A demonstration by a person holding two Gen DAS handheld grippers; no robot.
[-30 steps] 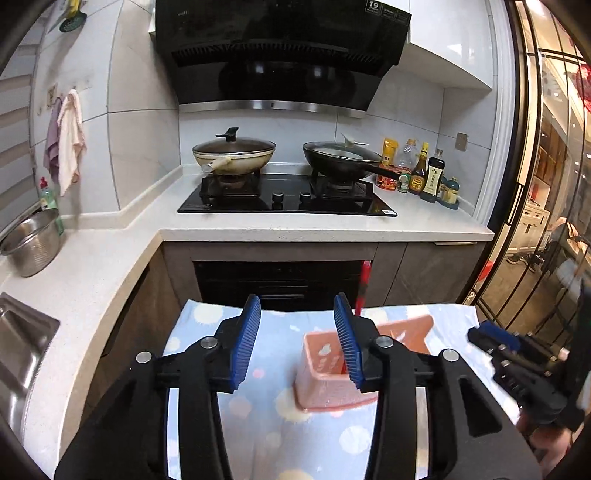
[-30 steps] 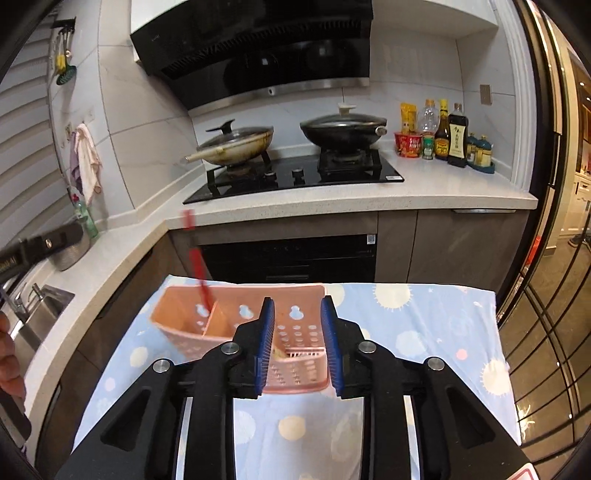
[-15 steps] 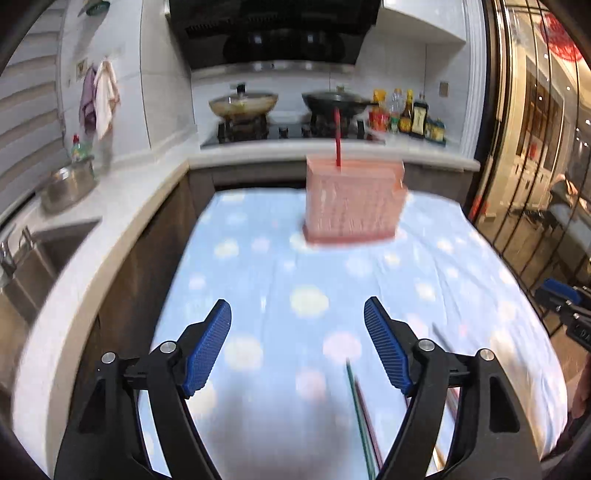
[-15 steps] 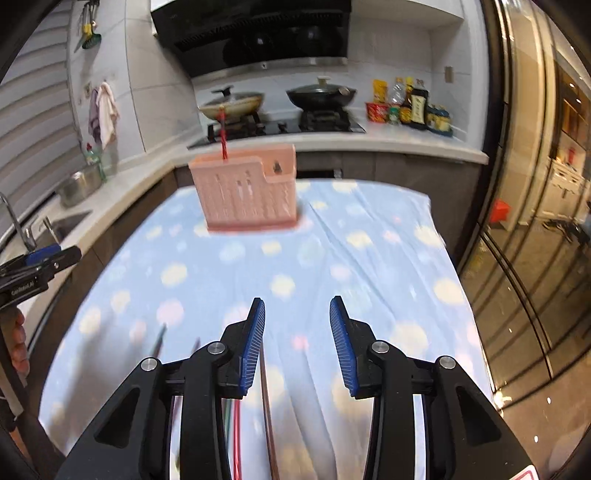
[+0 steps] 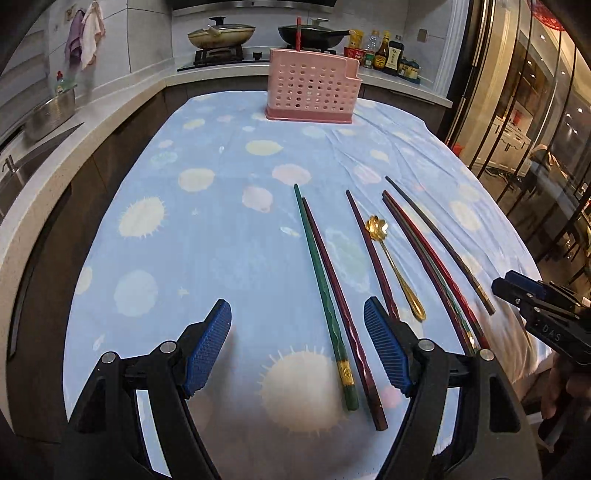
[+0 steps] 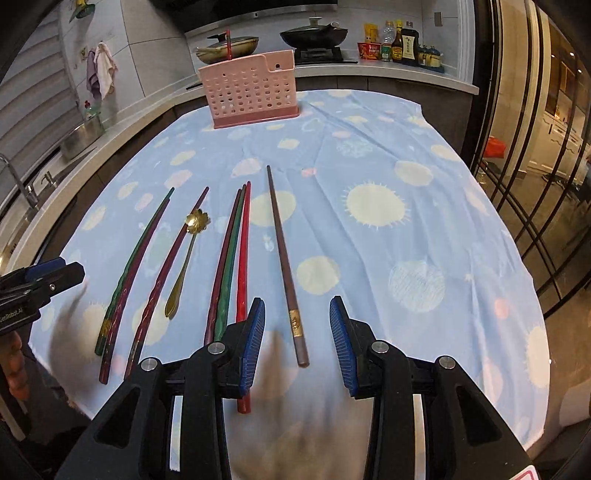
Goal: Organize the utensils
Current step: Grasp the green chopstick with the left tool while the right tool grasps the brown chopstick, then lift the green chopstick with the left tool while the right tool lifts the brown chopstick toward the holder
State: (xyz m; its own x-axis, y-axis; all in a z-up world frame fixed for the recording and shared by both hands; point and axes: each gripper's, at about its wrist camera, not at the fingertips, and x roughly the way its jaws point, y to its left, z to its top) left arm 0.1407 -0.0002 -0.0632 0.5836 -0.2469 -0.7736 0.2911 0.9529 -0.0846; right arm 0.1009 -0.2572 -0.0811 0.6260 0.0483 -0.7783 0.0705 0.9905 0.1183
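A pink perforated utensil holder (image 5: 313, 90) (image 6: 250, 90) stands at the table's far end with one red chopstick (image 5: 297, 33) upright in it. Several chopsticks lie on the near half of the blue cloth: a green one (image 5: 322, 291), dark red ones (image 5: 341, 302), a brown one (image 6: 286, 260) and a bright red one (image 6: 243, 266). A gold flower-shaped spoon (image 5: 395, 266) (image 6: 184, 258) lies among them. My left gripper (image 5: 297, 345) is open and empty above the green and dark red pair. My right gripper (image 6: 297, 341) is open and empty over the brown chopstick's near end.
The table carries a blue cloth with pale spots (image 5: 207, 229). A counter with a sink and a steel bowl (image 5: 50, 114) runs along the left. A stove with pans (image 5: 221, 35) and sauce bottles (image 6: 400, 44) stand at the back. Glass doors (image 6: 535, 147) are on the right.
Both grippers have pulled back from the holder to the table's near end and tilted down over the utensils. The left jaws stay wide; the right jaws have opened wider.
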